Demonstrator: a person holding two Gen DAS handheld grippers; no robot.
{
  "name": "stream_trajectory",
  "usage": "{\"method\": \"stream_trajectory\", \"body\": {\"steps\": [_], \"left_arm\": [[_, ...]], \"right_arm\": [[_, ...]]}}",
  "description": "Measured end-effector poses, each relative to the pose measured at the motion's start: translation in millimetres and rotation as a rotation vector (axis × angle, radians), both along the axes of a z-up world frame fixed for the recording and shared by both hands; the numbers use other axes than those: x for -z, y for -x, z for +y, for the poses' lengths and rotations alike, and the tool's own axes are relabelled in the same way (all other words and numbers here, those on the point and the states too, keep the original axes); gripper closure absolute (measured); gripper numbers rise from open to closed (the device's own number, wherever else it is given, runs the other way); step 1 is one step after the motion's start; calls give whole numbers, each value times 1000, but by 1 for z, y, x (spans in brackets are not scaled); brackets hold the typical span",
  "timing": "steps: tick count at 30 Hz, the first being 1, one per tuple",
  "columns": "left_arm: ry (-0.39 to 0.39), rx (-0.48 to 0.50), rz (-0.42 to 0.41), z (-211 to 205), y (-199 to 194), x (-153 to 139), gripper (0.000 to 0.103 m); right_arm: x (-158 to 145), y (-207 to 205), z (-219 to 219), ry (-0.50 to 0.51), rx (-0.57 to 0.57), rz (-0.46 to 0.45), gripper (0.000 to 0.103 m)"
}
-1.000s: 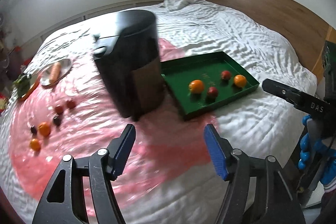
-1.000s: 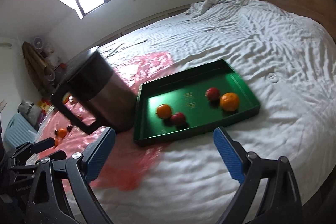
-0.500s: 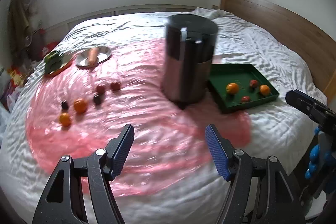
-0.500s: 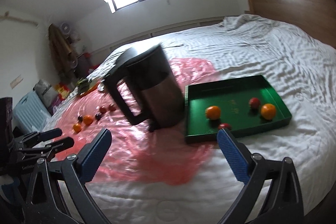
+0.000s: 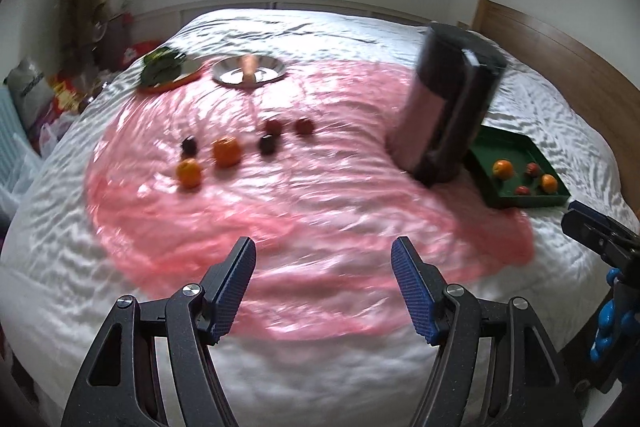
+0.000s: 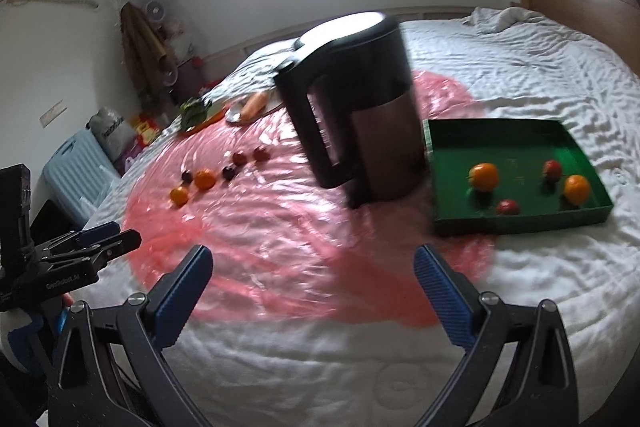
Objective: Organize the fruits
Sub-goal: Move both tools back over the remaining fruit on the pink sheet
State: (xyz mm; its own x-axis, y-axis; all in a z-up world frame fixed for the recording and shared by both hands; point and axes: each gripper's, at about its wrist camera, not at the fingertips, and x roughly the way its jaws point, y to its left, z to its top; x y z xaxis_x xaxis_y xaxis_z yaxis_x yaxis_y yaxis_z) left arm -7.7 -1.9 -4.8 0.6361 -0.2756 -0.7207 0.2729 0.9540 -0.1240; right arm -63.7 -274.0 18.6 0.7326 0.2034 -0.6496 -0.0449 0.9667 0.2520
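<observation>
A: Which step is this?

B: A reach for the next fruit, I judge. Both tools are empty: the left gripper [image 5: 323, 289] has its jaws parted with nothing between them, and so has the right gripper [image 6: 313, 289].

A: Where is the fruit?

B: In the left wrist view, six loose pieces lie on the pink plastic sheet [image 5: 320, 211] at about eleven o'clock: an orange [image 5: 189, 172], a larger orange [image 5: 226, 152], dark plums and red fruits. Past the electric kettle [image 5: 448, 103] at one o'clock, the green tray [image 5: 516, 143] at three o'clock already holds four.

A: The next move?

B: Probably carry the left gripper forward over the orange and straddle it.

A: Room?

B: Open sheet ahead. The kettle stands touching or just beside the tray's near-left edge, so carrying across means going round it.
</observation>
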Motion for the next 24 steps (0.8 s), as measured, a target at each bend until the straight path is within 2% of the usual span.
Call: {"method": "stream_trajectory", "body": {"steps": [7,15,24], "left_arm": [[22,-97,22,47,-18,12,38],[18,-200,47,98,-66,25,38],[-18,-214,79,107,-125,46,38]], "right_arm": [[7,-28,56,62,-137,25,0],[13,-91,108,95,-245,55,0],[36,-172,141,96,-283,96,0]]}}
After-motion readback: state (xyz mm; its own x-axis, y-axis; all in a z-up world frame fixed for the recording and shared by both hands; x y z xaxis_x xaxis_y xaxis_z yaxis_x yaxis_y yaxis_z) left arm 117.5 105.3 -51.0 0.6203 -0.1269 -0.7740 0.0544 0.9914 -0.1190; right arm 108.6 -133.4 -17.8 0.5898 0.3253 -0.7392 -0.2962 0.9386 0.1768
